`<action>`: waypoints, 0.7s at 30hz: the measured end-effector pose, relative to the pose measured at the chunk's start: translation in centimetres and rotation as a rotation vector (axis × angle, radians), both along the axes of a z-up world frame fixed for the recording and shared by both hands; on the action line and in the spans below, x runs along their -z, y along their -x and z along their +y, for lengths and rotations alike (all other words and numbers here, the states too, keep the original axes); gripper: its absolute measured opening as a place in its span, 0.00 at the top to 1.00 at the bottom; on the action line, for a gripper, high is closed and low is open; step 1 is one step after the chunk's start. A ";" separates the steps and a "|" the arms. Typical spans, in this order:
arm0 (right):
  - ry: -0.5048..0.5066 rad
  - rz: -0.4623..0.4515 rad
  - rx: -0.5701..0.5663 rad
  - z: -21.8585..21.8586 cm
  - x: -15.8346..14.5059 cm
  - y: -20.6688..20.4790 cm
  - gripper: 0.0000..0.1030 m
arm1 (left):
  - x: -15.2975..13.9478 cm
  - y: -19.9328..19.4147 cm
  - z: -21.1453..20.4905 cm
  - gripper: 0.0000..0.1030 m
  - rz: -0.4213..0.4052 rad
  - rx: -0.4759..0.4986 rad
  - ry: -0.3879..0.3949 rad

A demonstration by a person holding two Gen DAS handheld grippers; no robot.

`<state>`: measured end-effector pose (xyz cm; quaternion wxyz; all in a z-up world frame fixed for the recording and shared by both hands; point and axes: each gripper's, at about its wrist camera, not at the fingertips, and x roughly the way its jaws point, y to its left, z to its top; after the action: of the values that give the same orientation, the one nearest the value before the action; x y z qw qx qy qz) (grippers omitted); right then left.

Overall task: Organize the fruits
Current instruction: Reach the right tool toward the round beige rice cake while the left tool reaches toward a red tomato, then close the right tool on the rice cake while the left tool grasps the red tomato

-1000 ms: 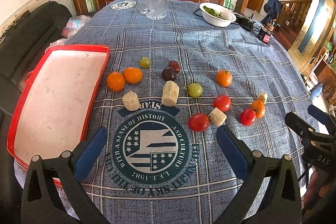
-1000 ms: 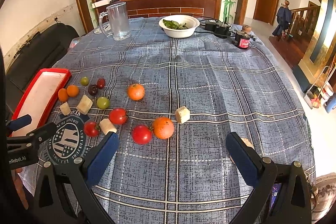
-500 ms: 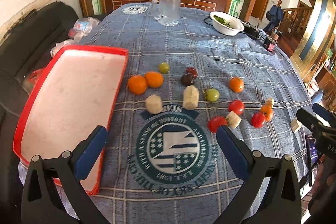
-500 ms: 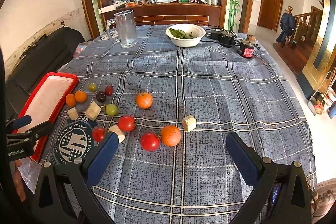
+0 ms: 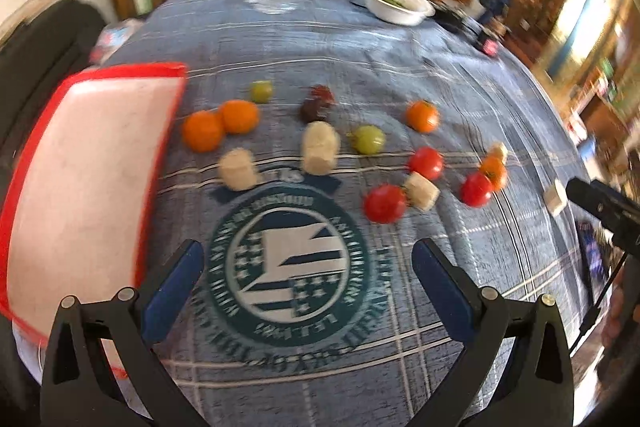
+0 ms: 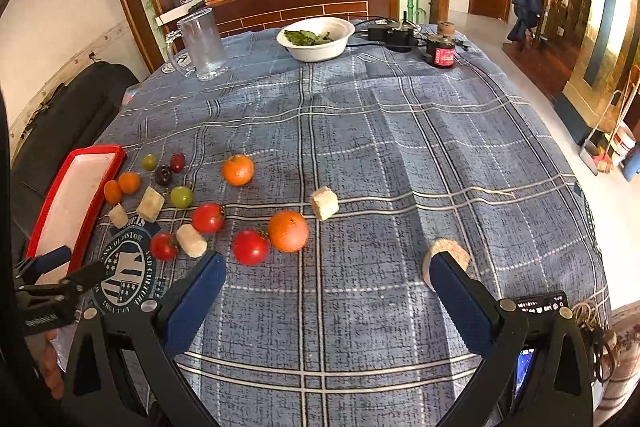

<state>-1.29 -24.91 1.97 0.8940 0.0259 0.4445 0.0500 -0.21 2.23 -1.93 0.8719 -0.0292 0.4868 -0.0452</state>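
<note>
Several fruits lie scattered on the blue plaid tablecloth: oranges (image 5: 202, 131) (image 6: 288, 230), red tomatoes (image 5: 385, 203) (image 6: 250, 247), green grapes (image 5: 368, 139), dark plums (image 5: 313, 110) and pale banana chunks (image 5: 319, 152) (image 6: 325, 202). A red-rimmed white tray (image 5: 72, 163) lies at the left; it also shows in the right wrist view (image 6: 76, 195). My left gripper (image 5: 308, 267) is open and empty above the round emblem. My right gripper (image 6: 326, 279) is open and empty; a banana chunk (image 6: 450, 261) sits by its right finger.
A glass mug (image 6: 200, 45), a white bowl of greens (image 6: 316, 37), a black adapter with cable (image 6: 392, 33) and a small red jar (image 6: 440, 53) stand at the far end. A phone (image 6: 540, 303) lies at the near right edge. A dark sofa (image 6: 60, 115) is at the left.
The left view has swung and come closer to the fruits, and is now blurred. The right gripper has moved forward, so the fruits and a banana chunk now lie nearer its fingers.
</note>
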 end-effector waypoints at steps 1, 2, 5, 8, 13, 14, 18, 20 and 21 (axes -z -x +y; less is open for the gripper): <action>-0.002 0.004 0.004 -0.2 0.0 0.1 0.01 | 0.1 -0.2 -0.6 0.00 -0.001 0.023 -0.010; -0.002 0.008 0.009 -0.5 0.1 0.2 0.01 | 0.2 -0.5 -1.2 0.00 -0.001 0.044 -0.016; -0.006 0.020 0.031 -1.3 0.3 0.5 0.02 | 0.5 -1.1 -2.3 0.00 0.004 0.090 -0.015; -0.028 0.046 0.066 -2.7 0.7 0.8 0.06 | 0.9 -1.8 -3.1 0.01 0.011 0.127 -0.028; -0.079 0.091 0.128 -5.1 1.4 0.7 0.16 | 2.1 -3.1 -4.4 0.12 0.023 0.179 -0.037; -0.082 0.096 0.137 -5.4 1.5 0.7 0.18 | 2.4 -3.3 -4.5 0.15 0.033 0.183 -0.032; -0.067 0.125 0.161 -6.4 2.3 -0.1 0.24 | 3.0 -3.8 -4.6 0.19 0.050 0.179 -0.003; -0.059 0.136 0.165 -6.6 2.7 -0.5 0.28 | 3.1 -3.9 -4.5 0.22 0.054 0.176 0.005; -0.047 0.149 0.169 -6.7 3.0 -0.9 0.28 | 3.2 -4.0 -4.6 0.23 0.056 0.176 0.003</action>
<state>-0.34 -31.58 -1.05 0.8587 0.0879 0.5046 -0.0172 3.82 -2.35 -5.14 0.8506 0.0110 0.5115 -0.1214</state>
